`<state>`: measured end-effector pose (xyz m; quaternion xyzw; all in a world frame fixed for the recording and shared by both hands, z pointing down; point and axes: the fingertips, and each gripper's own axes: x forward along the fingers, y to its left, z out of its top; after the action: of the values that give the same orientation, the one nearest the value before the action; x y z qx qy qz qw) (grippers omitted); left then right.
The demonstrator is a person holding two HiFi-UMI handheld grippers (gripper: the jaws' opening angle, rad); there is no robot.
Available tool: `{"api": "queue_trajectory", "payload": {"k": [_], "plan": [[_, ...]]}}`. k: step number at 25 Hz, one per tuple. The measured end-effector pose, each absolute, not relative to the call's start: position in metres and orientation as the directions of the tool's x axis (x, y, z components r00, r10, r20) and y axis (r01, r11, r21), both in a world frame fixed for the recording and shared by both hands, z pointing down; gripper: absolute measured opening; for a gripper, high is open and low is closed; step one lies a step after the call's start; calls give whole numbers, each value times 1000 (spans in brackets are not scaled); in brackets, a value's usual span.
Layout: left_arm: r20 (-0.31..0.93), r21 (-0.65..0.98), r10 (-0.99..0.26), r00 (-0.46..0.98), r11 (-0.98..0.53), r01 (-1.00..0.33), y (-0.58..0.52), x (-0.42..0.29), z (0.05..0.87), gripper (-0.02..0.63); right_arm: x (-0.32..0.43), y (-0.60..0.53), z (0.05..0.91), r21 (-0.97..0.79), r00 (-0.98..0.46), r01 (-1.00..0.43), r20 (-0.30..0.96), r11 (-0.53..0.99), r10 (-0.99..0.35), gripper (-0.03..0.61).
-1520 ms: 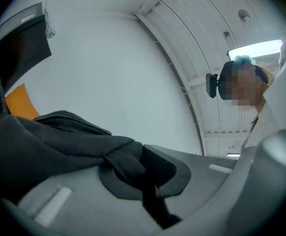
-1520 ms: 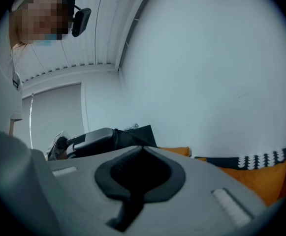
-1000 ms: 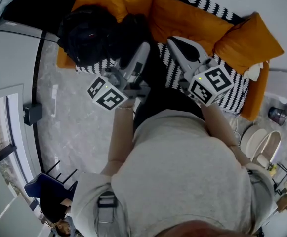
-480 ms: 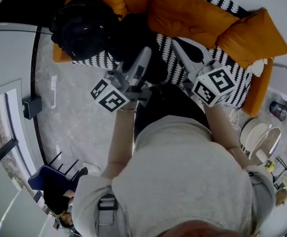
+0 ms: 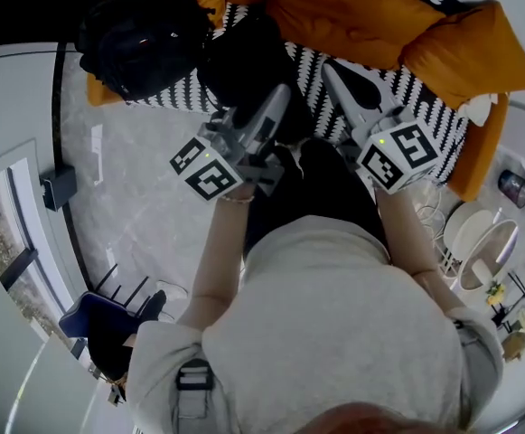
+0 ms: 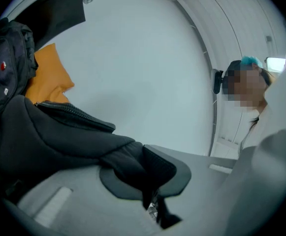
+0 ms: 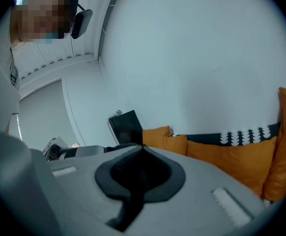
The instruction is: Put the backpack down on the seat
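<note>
Left tool [image 5: 278, 98] [image 6: 150, 181]: jaws closed, clamped on a fold of the black fabric backpack with a zip [image 5: 244, 61] [image 6: 59, 141]. The backpack sits over the front part of the sofa seat, on the black-and-white patterned seat cover [image 5: 443, 134], between a second, rounded black bag [image 5: 140, 34] [image 6: 5, 58] at the seat's end and the right tool [image 5: 334, 72] [image 7: 138, 171]. Whether its full weight rests on the seat cannot be determined. Right tool: jaws together, with nothing discernible between the pads; it is held over the seat just beside the backpack. Orange cushions [image 5: 343, 16] [image 7: 231, 156] line the sofa back behind both tools. The grey marbled floor [image 5: 135, 215] lies in front of the sofa, below the left tool's marker cube [image 5: 206, 165].
</note>
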<state>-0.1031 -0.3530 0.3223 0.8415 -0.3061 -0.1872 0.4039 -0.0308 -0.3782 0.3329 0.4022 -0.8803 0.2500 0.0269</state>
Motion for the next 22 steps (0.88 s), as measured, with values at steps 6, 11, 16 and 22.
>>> {"api": "queue_trajectory", "payload": {"k": [6,11,16,22], "plan": [[-59,783,-618,784,-516,-348,-360,-85,344,17,-21,-386,359,-472,-672,-715,261,515,-693,3],[-26,810,-619,785,-473,-346,-368,-83,370,17,-25,-394,377,-473,-677,-713,274,518,-683,3],[10,844,-633,774,-410,-346,-371,-87,405,17,-33,-399,405,-497,-683,-707,293,503,-669,3],[45,868,-636,770,-357,-346,-378,-94,443,17,-40,-403,438,-495,-683,-713,331,497,-651,3]]}}
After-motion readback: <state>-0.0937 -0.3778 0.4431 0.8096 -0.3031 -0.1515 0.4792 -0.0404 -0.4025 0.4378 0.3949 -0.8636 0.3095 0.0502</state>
